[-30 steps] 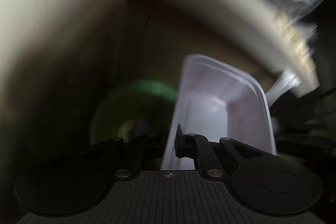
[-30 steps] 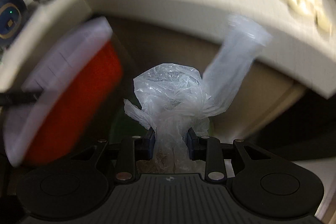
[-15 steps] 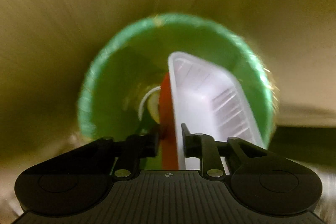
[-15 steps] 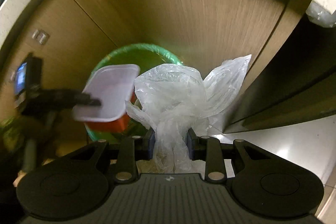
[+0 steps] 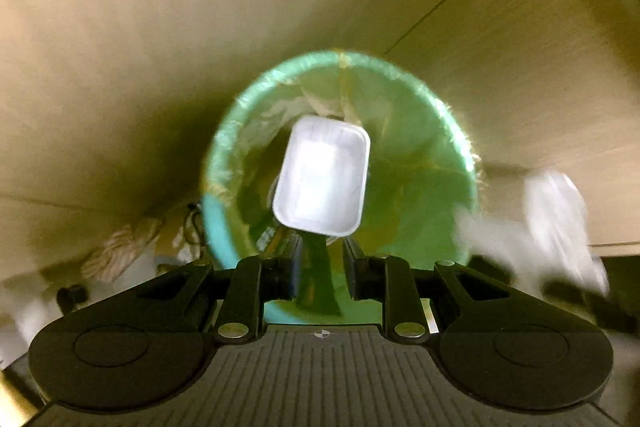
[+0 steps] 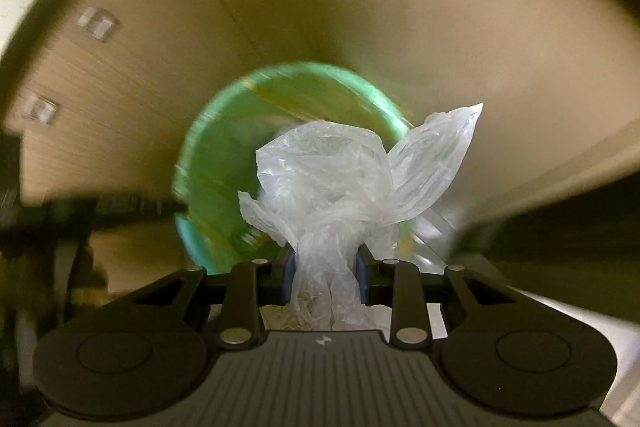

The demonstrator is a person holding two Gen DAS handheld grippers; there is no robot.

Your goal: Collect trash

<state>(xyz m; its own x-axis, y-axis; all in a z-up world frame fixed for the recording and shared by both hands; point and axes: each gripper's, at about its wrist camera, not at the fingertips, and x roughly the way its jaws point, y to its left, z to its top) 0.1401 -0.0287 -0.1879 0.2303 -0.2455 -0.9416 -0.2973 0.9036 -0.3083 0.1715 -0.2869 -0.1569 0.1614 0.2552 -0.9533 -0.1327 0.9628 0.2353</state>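
With the green-lined bin (image 5: 420, 187) right below both tongs, the step in hand seems to be dropping rubbish in, so the right tongs (image 6: 324, 275) should come squarely over the bin's mouth before letting go; they are clamped on a crumpled clear plastic bag (image 6: 344, 179) that hangs over the bin's near rim. The left tongs (image 5: 320, 267) stand part open and empty; the shallow white tray (image 5: 320, 179) sits clear of them inside the bin.

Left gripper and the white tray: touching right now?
Apart. The left wrist view shows the left gripper with open jaws and only green bin between them; the white tray sits beyond the fingertips, inside the bin.
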